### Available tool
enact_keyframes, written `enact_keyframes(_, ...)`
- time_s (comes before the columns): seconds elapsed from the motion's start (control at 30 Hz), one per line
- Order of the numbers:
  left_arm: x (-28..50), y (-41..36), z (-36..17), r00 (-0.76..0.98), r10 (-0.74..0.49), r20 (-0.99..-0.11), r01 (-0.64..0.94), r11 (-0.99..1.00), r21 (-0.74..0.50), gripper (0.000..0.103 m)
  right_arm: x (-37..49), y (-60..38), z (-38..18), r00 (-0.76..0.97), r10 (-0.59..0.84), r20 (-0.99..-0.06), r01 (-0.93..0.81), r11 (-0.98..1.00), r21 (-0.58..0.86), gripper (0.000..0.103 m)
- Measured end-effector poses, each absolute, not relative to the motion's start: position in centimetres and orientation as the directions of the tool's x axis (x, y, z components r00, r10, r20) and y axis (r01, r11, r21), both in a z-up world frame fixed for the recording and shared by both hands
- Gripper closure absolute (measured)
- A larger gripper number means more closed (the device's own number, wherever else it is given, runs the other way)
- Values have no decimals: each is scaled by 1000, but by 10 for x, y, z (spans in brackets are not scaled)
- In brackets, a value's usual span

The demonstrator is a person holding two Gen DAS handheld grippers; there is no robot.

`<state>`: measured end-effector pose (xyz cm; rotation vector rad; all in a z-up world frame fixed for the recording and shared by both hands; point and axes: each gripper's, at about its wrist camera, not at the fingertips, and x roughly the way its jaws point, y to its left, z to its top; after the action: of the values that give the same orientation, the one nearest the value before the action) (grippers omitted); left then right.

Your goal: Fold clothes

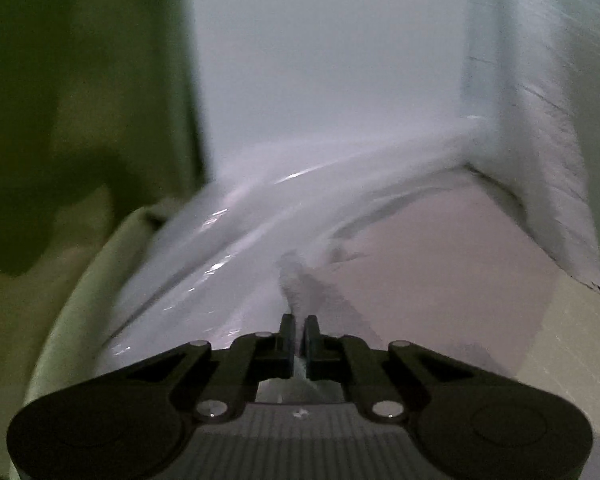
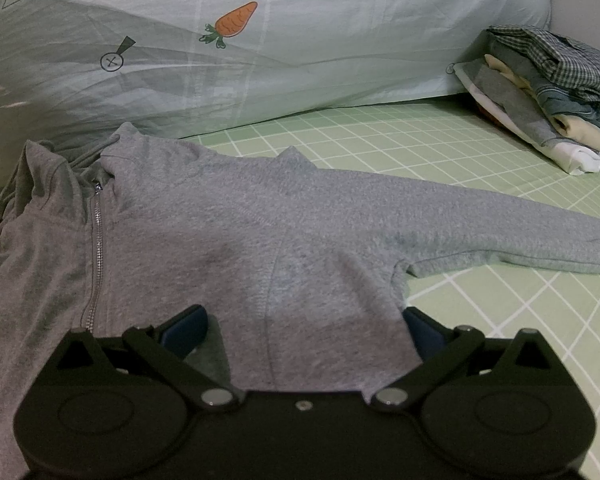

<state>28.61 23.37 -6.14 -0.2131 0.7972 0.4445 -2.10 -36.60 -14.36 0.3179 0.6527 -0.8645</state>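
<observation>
Left jaws pinched on blurred pale cloth (image 1: 296, 280), right jaws spread astride grey hoodie (image 2: 220, 216) hem.

1. The left gripper (image 1: 299, 322) is matte black plastic, with two rounded lobes at its base and angled linkage bars running to two narrow black fingers
2. Round silver pivot pins sit at the linkage joints, and a ribbed grey plate with one small screw lies between the lobes
3. The right gripper (image 2: 304, 320) has the same black lobes, each embossed with a circle, the same silver pins and a small centre screw
4. Its fingers carry dark blue pads (image 2: 186, 330)
</observation>
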Motion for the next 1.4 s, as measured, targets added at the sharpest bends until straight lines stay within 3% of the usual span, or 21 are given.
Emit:
enact_keyframes(0.13, 278, 236, -70, 555, 332, -763, -484, 875, 30, 90, -18, -369, -141, 458, -589, -666, 792, 610, 5, 0)
enact_keyframes(0.2, 274, 233, -69, 539, 340, -771, -484, 874, 47, 74, -13, -377, -136, 440, -561, -702, 792, 610, 9, 0)
enact_keyframes(0.27, 265, 230, -63, 561, 333, -757, -475, 879, 35, 44, -3, -388, -128, 430, -515, -741, 779, 627, 16, 0)
enact_keyframes(0.37, 262, 221, -54, 597, 334, -729, -454, 890, 36, 25, 16, -395, -107, 480, -532, -697, 741, 671, -2, 0)
enact_keyframes(0.47, 264, 204, -49, 618, 332, -712, -421, 905, 57, 18, 51, -398, -78, 555, -536, -636, 691, 723, -7, 0)
enact_keyframes(0.57, 270, 183, -55, 631, 281, -723, -351, 935, 58, 17, 96, -386, -57, 636, -515, -575, 593, 802, -64, 0)
enact_keyframes(0.7, 275, 155, -69, 609, 205, -766, -284, 958, 31, 17, 153, -357, -49, 672, -476, -567, 459, 869, -185, 1)
enact_keyframes(0.8, 277, 139, -83, 576, 183, -796, -249, 967, 41, 17, 168, -331, -42, 709, -434, -557, 433, 890, -142, 2)
enact_keyframes(1.0, 277, 120, -104, 528, 172, -832, -224, 973, 59, 11, 184, -286, -54, 703, -320, -635, 469, 880, 75, 6)
enact_keyframes(1.2, 273, 123, -108, 526, 174, -832, -243, 969, 49, 0, 211, -267, -78, 670, -254, -697, 478, 867, 144, 24)
enact_keyframes(1.3, 275, 126, -110, 526, 162, -835, -251, 968, 30, 0, 225, -272, -98, 619, -215, -756, 509, 842, 178, 61)
enact_keyframes(1.37, 273, 126, -110, 536, 160, -829, -241, 970, 31, 0, 226, -276, -106, 604, -193, -773, 512, 837, 191, 97)
enact_keyframes(1.4, 273, 126, -110, 540, 157, -827, -238, 971, 29, 0, 224, -277, -107, 606, -183, -774, 506, 840, 198, 99)
